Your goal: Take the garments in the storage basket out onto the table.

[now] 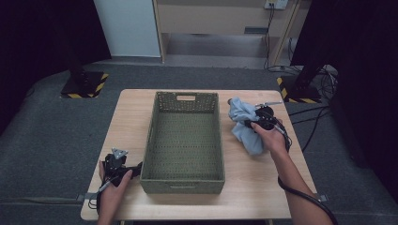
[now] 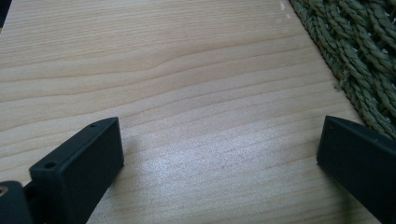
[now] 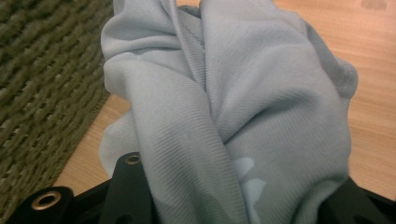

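Note:
A light blue cloth (image 1: pixel 241 119) is bunched up on the wooden table (image 1: pixel 131 117), just right of the green woven basket (image 1: pixel 148 140). My right gripper (image 1: pixel 252 123) is shut on the cloth. In the right gripper view the cloth (image 3: pixel 261 93) bulges between the two black jaws, with the basket wall (image 3: pixel 42 84) at the left. My left gripper (image 1: pixel 135 169) rests near the table's front left, beside the basket's near left corner. In the left gripper view the left gripper (image 2: pixel 219 140) is open over bare wood, with the basket (image 2: pixel 359 51) at the right.
The basket's inside looks bare. Two black stands with yellow-striped bases sit on the grey floor at back left (image 1: pixel 84 85) and back right (image 1: pixel 300 89), with cables near the right one. A pale cabinet (image 1: pixel 220 18) stands behind the table.

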The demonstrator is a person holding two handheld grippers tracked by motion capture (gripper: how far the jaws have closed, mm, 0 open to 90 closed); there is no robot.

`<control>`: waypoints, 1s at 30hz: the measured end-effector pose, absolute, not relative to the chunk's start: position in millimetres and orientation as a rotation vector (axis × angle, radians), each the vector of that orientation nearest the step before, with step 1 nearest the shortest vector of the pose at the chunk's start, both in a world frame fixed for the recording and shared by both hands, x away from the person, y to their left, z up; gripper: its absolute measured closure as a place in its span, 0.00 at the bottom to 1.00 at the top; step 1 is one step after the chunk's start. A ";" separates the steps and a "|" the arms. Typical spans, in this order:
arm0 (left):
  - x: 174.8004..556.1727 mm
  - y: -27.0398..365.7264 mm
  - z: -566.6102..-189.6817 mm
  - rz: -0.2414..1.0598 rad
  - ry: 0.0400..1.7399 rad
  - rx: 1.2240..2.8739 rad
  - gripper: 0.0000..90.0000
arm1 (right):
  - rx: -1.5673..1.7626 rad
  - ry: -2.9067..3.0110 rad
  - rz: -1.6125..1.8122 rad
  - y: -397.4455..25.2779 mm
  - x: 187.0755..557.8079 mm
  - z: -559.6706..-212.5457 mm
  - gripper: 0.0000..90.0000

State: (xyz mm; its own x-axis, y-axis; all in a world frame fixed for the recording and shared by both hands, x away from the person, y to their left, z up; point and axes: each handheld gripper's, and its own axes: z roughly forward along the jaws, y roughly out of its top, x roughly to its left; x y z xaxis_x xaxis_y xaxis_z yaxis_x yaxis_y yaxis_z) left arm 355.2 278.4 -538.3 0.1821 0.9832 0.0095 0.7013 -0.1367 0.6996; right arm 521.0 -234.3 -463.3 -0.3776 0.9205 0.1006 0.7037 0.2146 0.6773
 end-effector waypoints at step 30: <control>355.1 278.5 -538.2 0.654 1.578 1.906 0.00 | 1.608 2.126 0.918 -235.6 550.5 -489.0 0.59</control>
